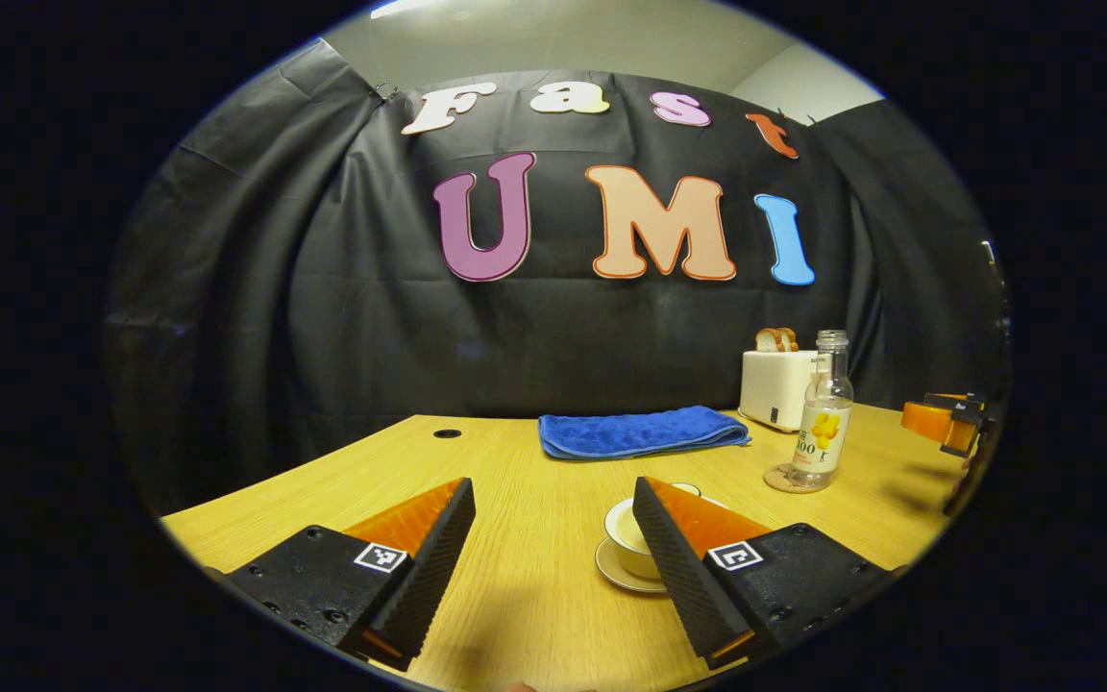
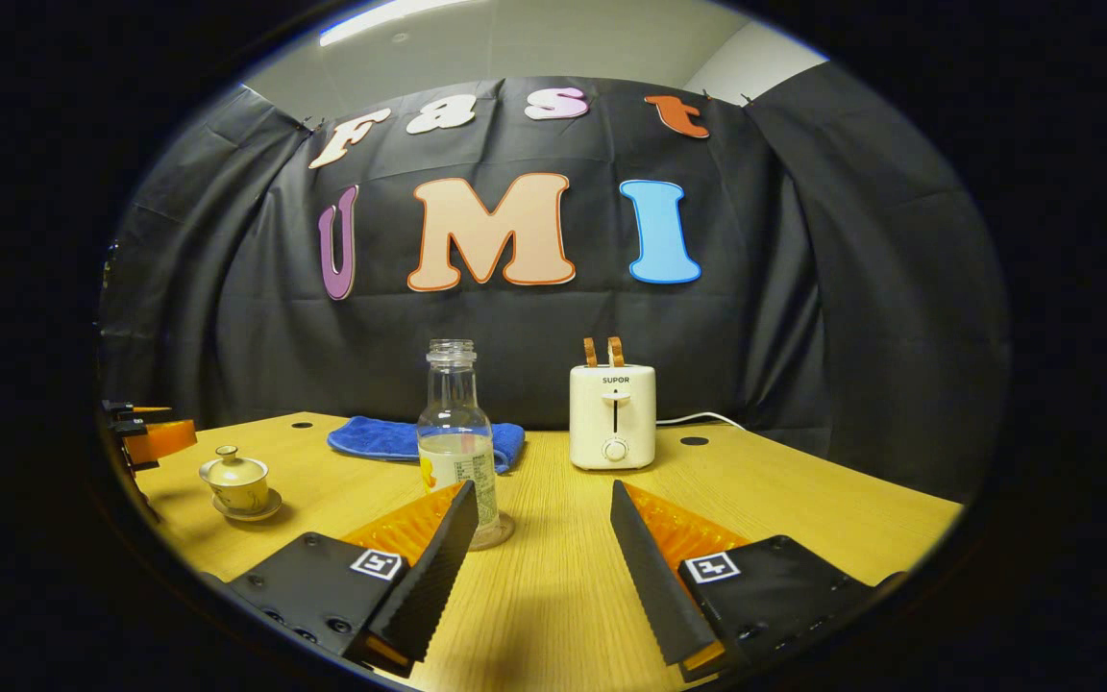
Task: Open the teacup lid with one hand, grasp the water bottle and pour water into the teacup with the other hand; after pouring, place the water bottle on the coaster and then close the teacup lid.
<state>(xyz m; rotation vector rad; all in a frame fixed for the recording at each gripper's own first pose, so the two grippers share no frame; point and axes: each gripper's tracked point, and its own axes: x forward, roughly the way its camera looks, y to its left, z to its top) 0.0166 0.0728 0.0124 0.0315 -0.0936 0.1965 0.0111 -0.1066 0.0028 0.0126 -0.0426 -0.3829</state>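
The cream teacup stands on its saucer with the lid on it, at the table's left in the right gripper view. In the left gripper view the teacup sits just behind my left gripper's right finger, partly hidden by it. My left gripper is open and holds nothing. The clear, uncapped water bottle holds a little water and stands on a round coaster, close behind my right gripper's left finger. My right gripper is open, the bottle outside its gap.
A white toaster with bread in it stands at the back of the wooden table. A folded blue towel lies beside it. The right gripper shows at the right edge of the left gripper view.
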